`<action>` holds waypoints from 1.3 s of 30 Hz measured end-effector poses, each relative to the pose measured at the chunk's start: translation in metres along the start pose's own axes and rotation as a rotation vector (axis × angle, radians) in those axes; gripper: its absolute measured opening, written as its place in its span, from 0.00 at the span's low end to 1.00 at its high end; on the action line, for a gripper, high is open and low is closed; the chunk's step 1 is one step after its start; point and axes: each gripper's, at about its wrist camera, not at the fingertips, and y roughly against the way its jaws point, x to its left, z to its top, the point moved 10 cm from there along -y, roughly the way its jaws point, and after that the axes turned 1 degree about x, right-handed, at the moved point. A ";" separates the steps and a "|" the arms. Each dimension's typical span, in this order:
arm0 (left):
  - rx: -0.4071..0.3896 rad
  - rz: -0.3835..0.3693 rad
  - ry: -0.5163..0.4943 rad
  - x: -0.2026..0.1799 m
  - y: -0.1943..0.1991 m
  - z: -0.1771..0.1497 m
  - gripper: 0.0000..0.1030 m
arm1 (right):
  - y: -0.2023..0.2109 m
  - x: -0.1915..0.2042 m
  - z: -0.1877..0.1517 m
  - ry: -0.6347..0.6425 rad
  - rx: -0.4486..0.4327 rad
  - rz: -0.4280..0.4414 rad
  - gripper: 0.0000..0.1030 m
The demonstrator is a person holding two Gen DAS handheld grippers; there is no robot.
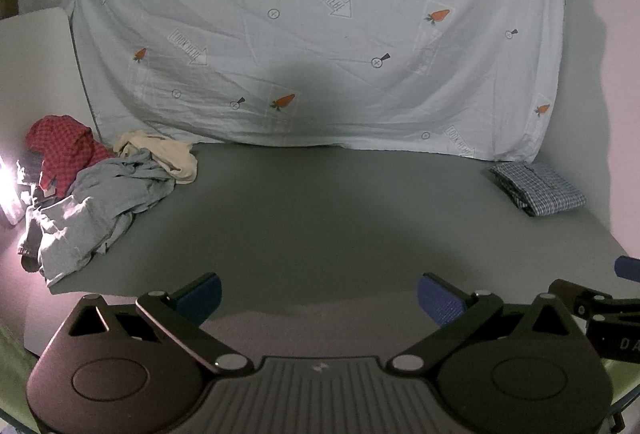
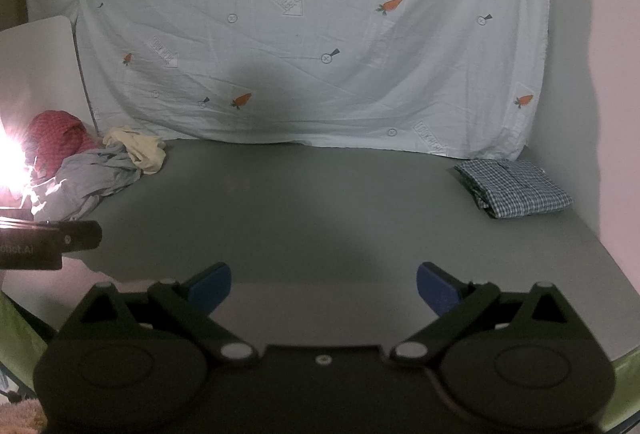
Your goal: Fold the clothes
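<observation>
A flat grey table top (image 1: 320, 201) fills the middle of both views. Behind the table hangs a pale blue bedsheet printed with orange carrots and "LOOK HERE" arrows (image 1: 320, 13), draped as a backdrop, its lower hem meeting the table's far edge. To the right of the sheet is a plain pale wall (image 1: 592, 73); to its left, a white flat panel (image 1: 36, 65) stands against the table's side.

At the table's far left corner lies a heap of unfolded clothes: a crumpled light blue-grey garment (image 1: 100, 209) in front, a red patterned garment (image 1: 64, 149) behind it, and a cream-coloured garment (image 1: 160, 153) on the sheet side, all touching. At the table's far right corner, just beside the sheet's hem, sits a folded blue-and-white checked shirt (image 1: 540, 191), well apart from the heap.

The left gripper (image 1: 320, 298) hangs over the table's near edge with its blue-padded fingers spread wide and nothing between them. The right gripper (image 2: 324, 290) is likewise spread wide and empty, over the same near edge.

A bright glare (image 2: 10, 161) at the table's left edge washes out what lies beside the heap. How many garments the heap holds cannot be told. Green fabric (image 2: 20, 326) below the table's near corners is cut off by the lens rim.
</observation>
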 end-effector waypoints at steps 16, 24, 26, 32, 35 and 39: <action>-0.002 0.012 -0.004 -0.005 0.006 -0.002 1.00 | 0.004 -0.001 0.000 0.000 -0.007 -0.003 0.98; -0.003 0.015 0.003 -0.010 0.011 0.004 1.00 | 0.005 -0.001 -0.002 -0.002 -0.010 -0.004 0.98; -0.005 0.015 0.002 -0.010 0.012 0.004 1.00 | 0.006 -0.002 -0.003 -0.003 -0.011 -0.005 0.98; -0.003 0.013 0.002 -0.012 0.009 0.011 1.00 | 0.007 0.000 -0.005 -0.006 -0.013 -0.008 0.98; -0.005 0.012 0.000 -0.010 0.009 0.009 1.00 | 0.007 -0.002 -0.004 -0.007 -0.013 -0.006 0.98; -0.005 0.015 0.006 -0.009 0.008 0.010 1.00 | 0.007 -0.004 -0.004 -0.005 -0.013 -0.004 0.98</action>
